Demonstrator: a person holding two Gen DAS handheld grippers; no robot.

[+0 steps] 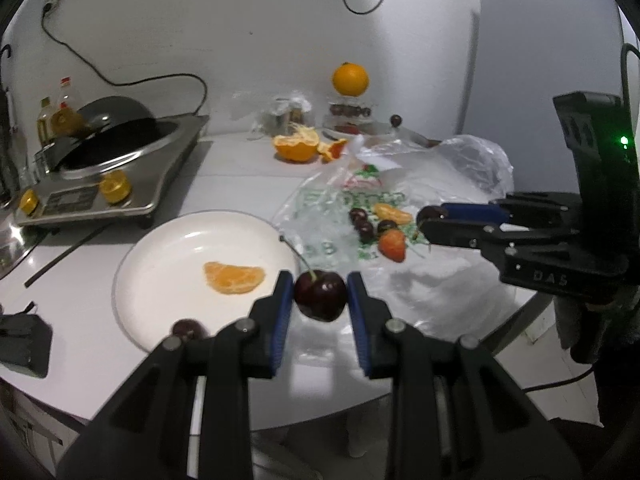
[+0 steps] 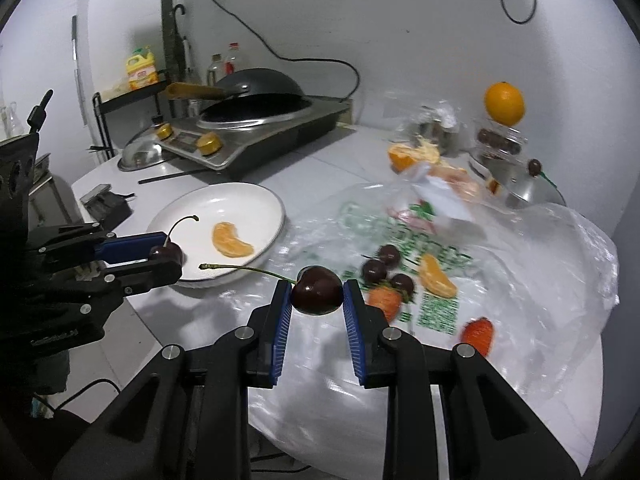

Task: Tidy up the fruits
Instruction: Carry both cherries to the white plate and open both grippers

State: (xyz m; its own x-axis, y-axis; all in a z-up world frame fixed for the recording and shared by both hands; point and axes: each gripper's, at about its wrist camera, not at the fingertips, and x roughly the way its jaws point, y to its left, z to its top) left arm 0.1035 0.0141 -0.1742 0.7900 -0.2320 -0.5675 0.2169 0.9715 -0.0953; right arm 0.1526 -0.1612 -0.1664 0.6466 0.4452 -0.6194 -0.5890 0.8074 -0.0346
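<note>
My left gripper [image 1: 320, 282] is shut on a dark cherry [image 1: 320, 300] with a long stem, just above the near right rim of the white plate [image 1: 160, 264]. On the plate lie an orange segment [image 1: 234, 277] and another cherry [image 1: 190, 329]. My right gripper [image 2: 317, 286] is shut on a second stemmed cherry [image 2: 316, 294], above the plastic bag [image 2: 520, 280] to the right of the plate [image 2: 240, 208]. Loose on the bag are several cherries [image 2: 384, 264], an orange segment [image 2: 438, 276] and two strawberries [image 2: 385, 300].
An induction cooker with a black wok [image 1: 112, 152] stands at the back left. A whole orange [image 1: 350, 79] sits on a jar at the back, with a peeled orange [image 1: 296, 144] before it. A black device [image 1: 20, 340] lies left of the plate. A steel lid [image 2: 528, 188] rests at the back right.
</note>
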